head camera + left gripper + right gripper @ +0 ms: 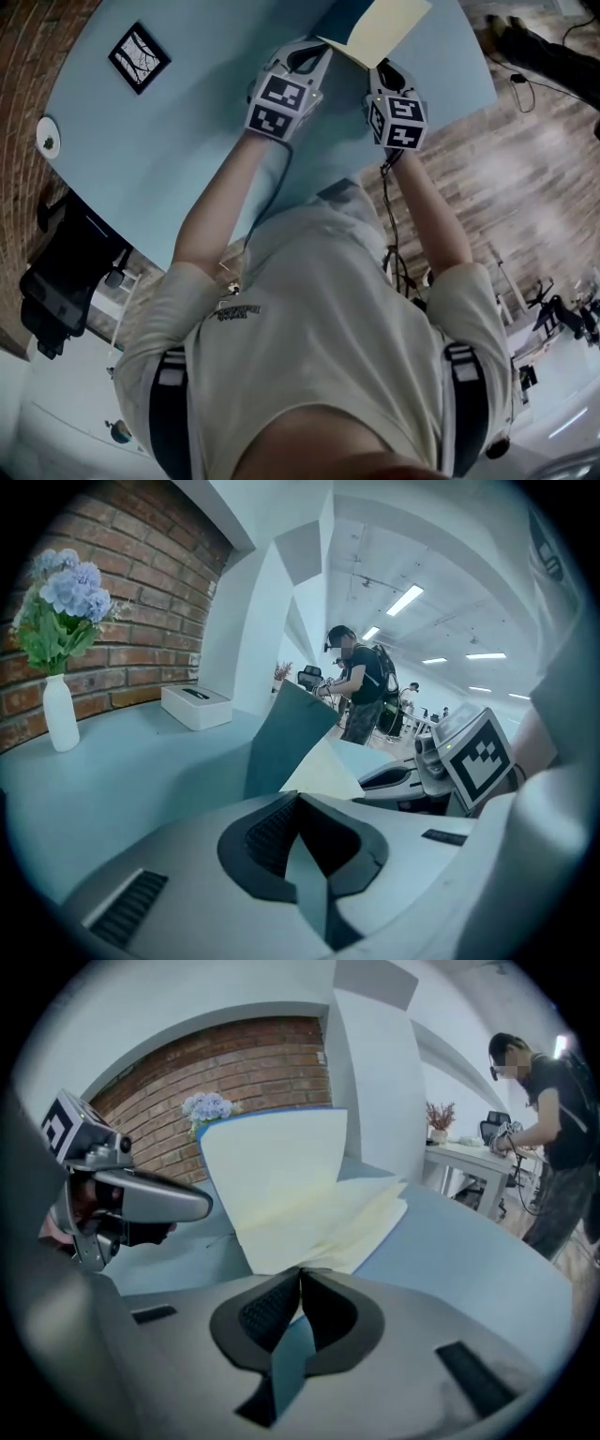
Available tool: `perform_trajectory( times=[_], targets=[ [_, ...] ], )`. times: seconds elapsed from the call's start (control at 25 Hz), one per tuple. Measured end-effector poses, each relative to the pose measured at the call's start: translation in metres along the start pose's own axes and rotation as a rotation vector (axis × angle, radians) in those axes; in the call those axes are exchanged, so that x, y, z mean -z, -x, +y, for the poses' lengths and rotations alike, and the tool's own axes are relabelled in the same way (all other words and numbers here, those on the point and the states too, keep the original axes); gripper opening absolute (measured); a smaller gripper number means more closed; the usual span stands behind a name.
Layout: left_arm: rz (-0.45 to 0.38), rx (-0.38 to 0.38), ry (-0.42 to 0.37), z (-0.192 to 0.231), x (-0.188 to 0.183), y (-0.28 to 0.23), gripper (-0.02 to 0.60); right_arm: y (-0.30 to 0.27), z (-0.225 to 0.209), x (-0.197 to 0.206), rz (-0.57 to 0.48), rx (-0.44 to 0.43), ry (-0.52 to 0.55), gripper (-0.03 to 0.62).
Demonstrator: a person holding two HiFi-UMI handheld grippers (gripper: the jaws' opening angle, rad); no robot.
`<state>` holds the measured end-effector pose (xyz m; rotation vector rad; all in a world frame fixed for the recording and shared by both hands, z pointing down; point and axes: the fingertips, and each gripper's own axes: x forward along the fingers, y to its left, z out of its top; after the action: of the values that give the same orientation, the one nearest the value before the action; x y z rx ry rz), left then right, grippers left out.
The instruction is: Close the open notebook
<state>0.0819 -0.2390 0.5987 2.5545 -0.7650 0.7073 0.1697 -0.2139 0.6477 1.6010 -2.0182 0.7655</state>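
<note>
– Across the head view, what takes up the most room?
– A big pale blue table (187, 141) with a rounded corner. The wearer's light shirt (319, 319) fills the lower half of the view and hides the table's near edge.
– Where is the notebook (386, 26)?
– It lies on the table at the far side, right against the top border, so most of it is cut off there. It is open. The right gripper view shows a blue-edged cover standing nearly upright, with cream leaves fanned out beside it.
– And the tongs?
– The left tongs (322, 47) are pinched together on the near left corner of the standing cover. The right tongs (379, 69) are pinched together at the other end of that same near edge. In each gripper view the pads meet at their tips and the cream paper starts right there. The tongs' own bodies hide the lowest strip of paper, so how deep the bite goes is hard to make out.
– Anything else on the table?
– A white box (195, 706) by the brick wall (141, 583), and a white vase (60, 714) of blue flowers to its left. There is also a dark-framed square (139, 57) whose pattern is too small to read, and a small white disc (49, 138) near the table's edge.
– Beyond it?
– A person (361, 682) stands at a desk, small and far off.
</note>
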Motion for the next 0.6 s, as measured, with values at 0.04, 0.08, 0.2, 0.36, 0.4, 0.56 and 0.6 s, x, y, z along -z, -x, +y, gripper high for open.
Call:
perform_trajectory(
  times=[0.04, 0.08, 0.2, 0.36, 0.4, 0.56, 0.6],
  targets=[
    [0.009, 0.003, 0.001, -0.001, 0.004, -0.002, 0.009, 0.0, -0.001, 0.004, 0.005, 0.002, -0.005, 0.015],
    [0.018, 0.006, 0.002, -0.002, 0.007, -0.004, 0.009, 0.0, -0.001, 0.007, 0.0, 0.003, -0.007, 0.015],
    [0.042, 0.015, 0.001, -0.005, 0.016, -0.011, 0.009, 0.0, 0.0, 0.007, -0.014, 0.005, 0.017, 0.015],
    [0.051, 0.021, 0.003, -0.008, 0.021, -0.018, 0.009, -0.001, 0.0, 0.005, -0.037, -0.004, 0.018, 0.014],
    [0.049, 0.021, 0.003, -0.009, 0.02, -0.019, 0.009, -0.001, 0.0, 0.005, -0.041, -0.006, 0.022, 0.014],
    [0.045, 0.019, -0.008, -0.016, 0.017, -0.021, 0.009, 0.002, -0.002, 0.006, -0.021, -0.027, 0.011, 0.018],
    [0.042, 0.015, -0.012, -0.018, 0.015, -0.021, 0.009, 0.004, -0.003, 0.007, -0.005, -0.026, 0.021, 0.021]
  ],
)
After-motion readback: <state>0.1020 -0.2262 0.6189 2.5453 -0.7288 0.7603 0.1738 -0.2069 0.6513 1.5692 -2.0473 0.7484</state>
